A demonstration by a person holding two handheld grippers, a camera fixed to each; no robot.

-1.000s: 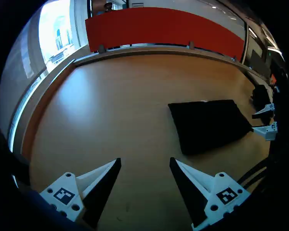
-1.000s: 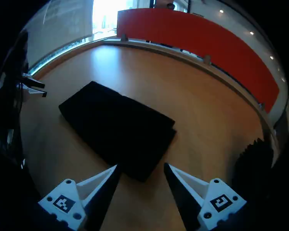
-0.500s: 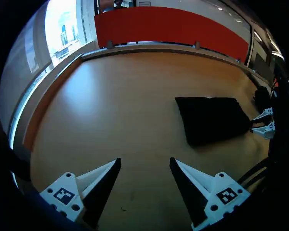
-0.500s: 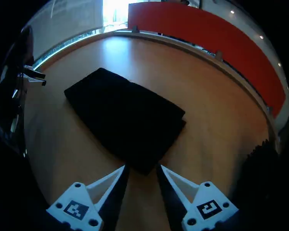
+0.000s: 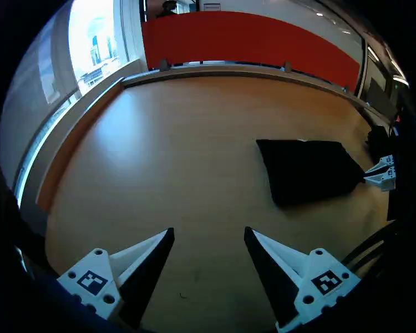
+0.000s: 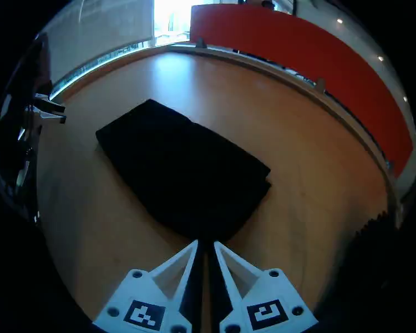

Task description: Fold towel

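Note:
A black towel [image 5: 308, 169] lies folded flat on the wooden table [image 5: 169, 144], to the right in the left gripper view. In the right gripper view the towel [image 6: 180, 166] sits centre, its near corner at my fingertips. My right gripper [image 6: 205, 242] is shut on that corner, the fingers almost touching. From the left gripper view the right gripper [image 5: 369, 173] pinches the towel's pointed right corner. My left gripper [image 5: 208, 230] stands open over bare wood, well left of the towel, with nothing between its fingers. It shows again as the left gripper [image 6: 61, 116] at the far left.
A red partition [image 5: 252, 39] runs along the table's far edge, also seen as the red partition [image 6: 319, 44]. Bright windows [image 5: 94, 44] stand at the back left. A dark object [image 5: 377, 139] lies by the table's right end.
My right gripper has closed from open onto the towel's near corner, drawing that corner to a point. The left gripper has stayed open and barely shifted.

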